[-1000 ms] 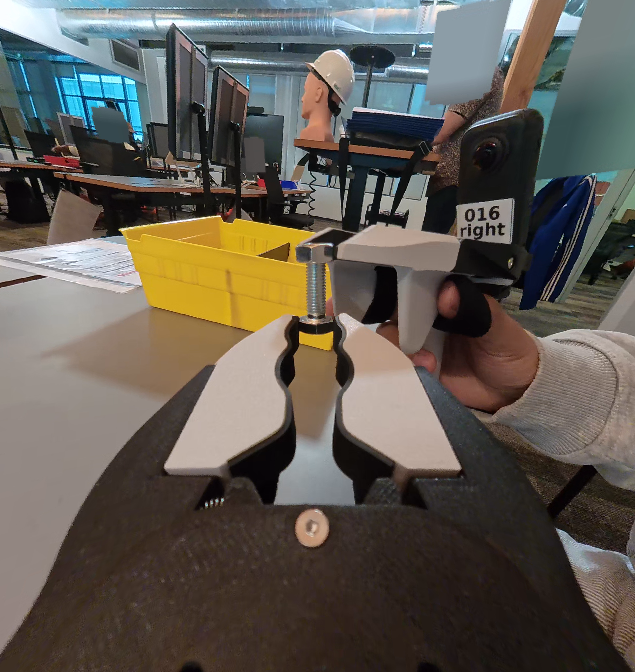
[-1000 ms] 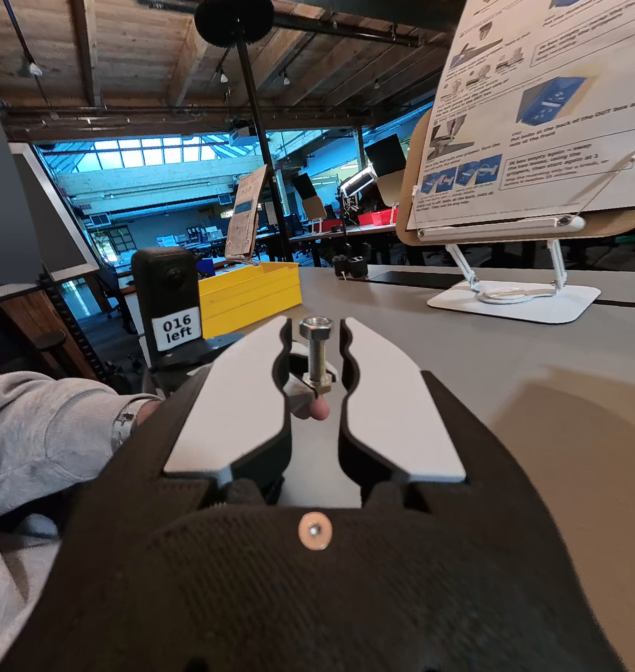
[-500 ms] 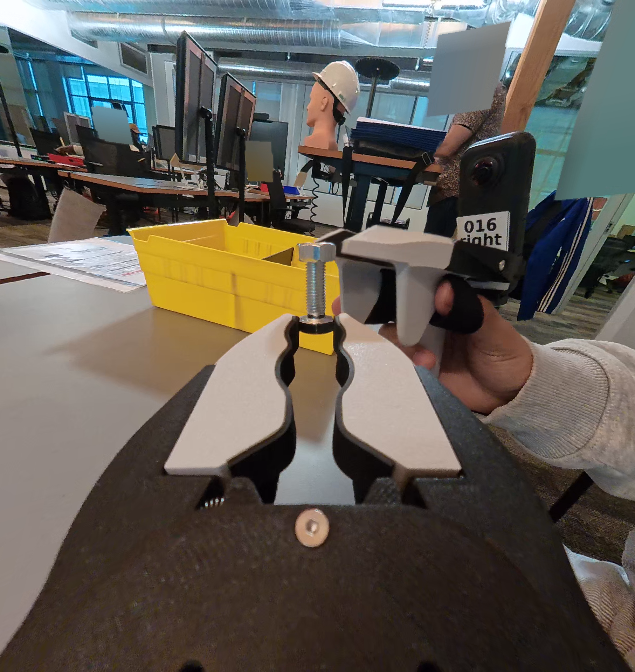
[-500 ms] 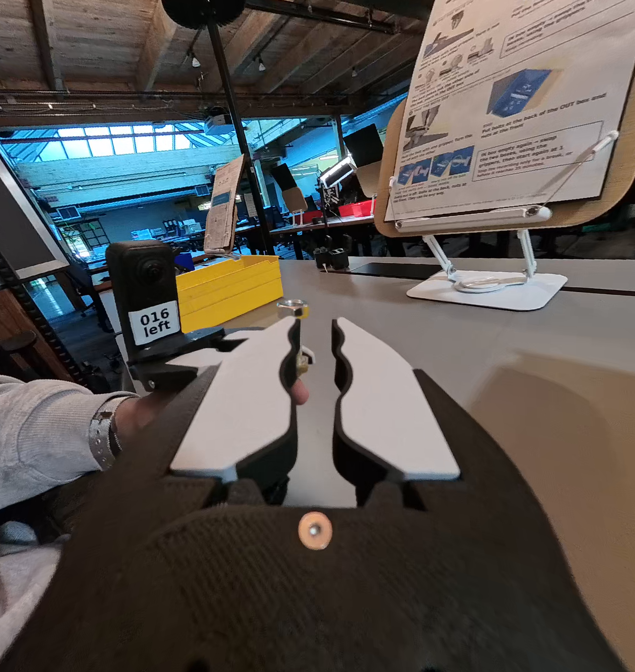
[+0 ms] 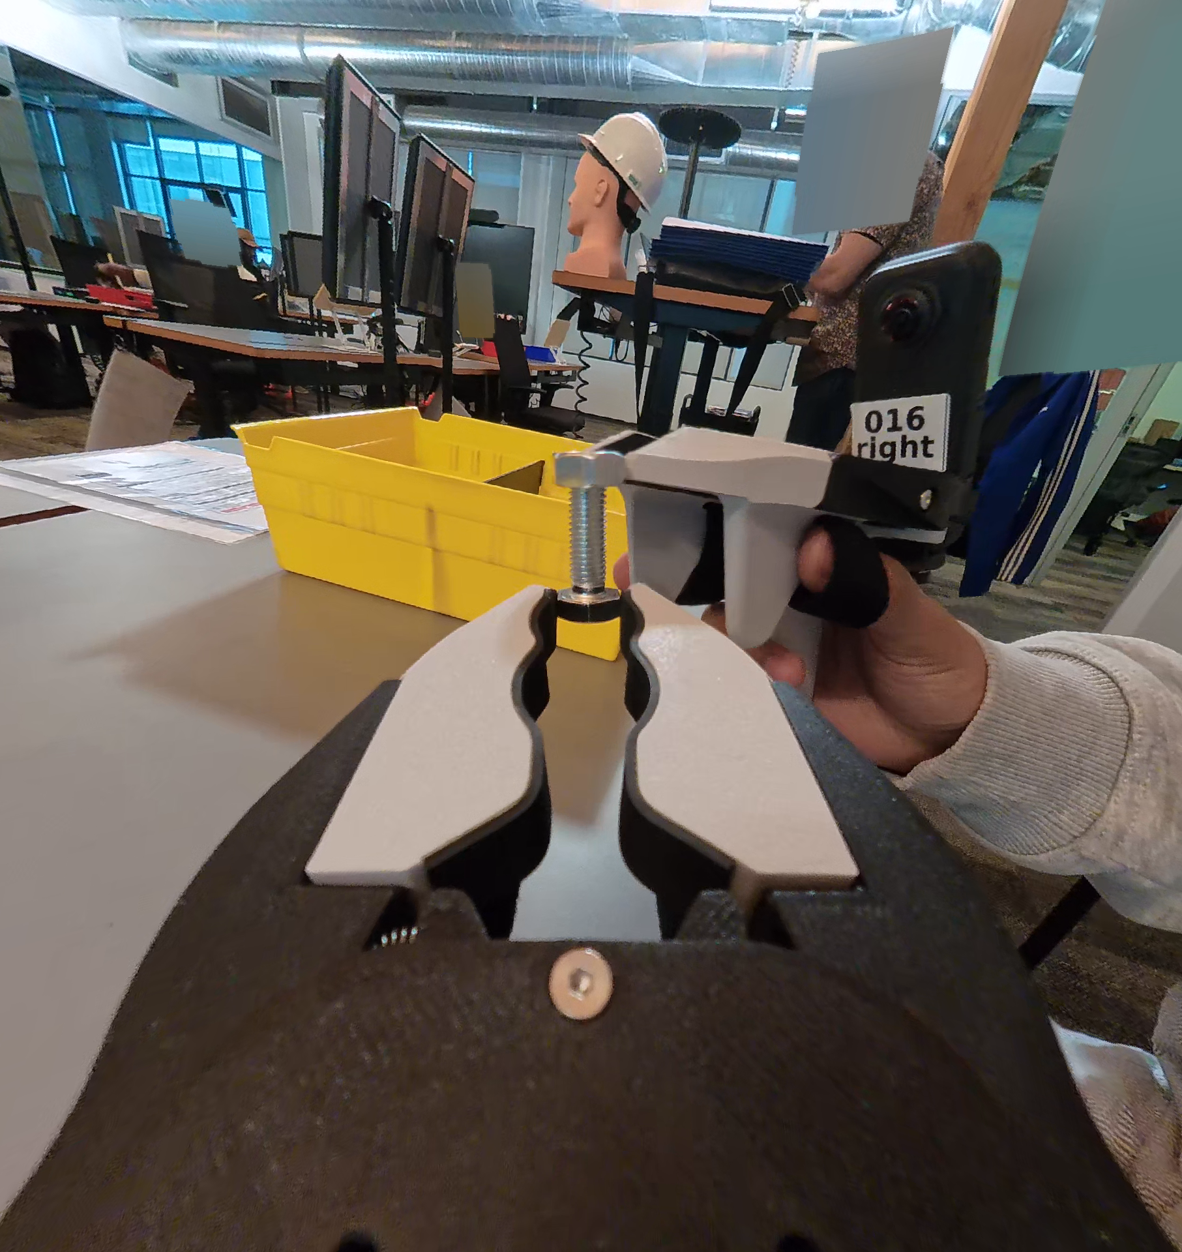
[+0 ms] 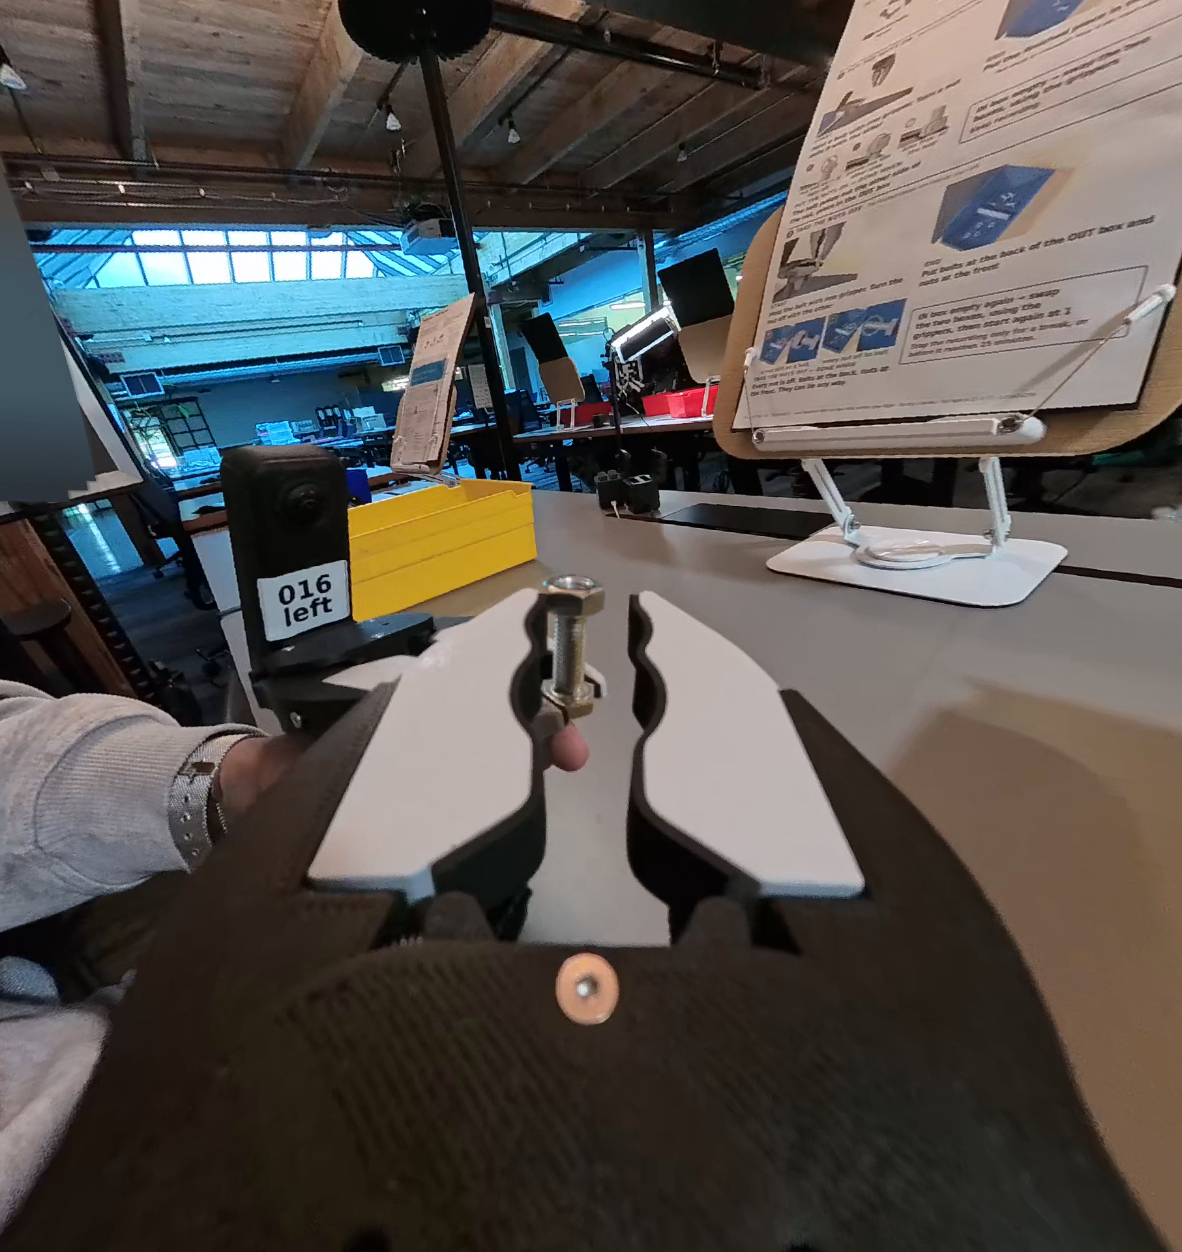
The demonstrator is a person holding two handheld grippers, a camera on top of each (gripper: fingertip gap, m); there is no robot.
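each wrist camera sits close behind its own fingers, low over the grey table (image 5: 100,677), facing the other; both share the upright bolt (image 5: 586,535) (image 6: 570,647) at frame centre.

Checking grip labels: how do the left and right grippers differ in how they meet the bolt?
The left gripper is shut on the nut at the lower end of the bolt. The right gripper brackets the hex head on top, and whether it pinches is unclear. The left gripper points toward the yellow bin, while the right gripper points crosswise to it. Both are hand-held on one upright bolt.
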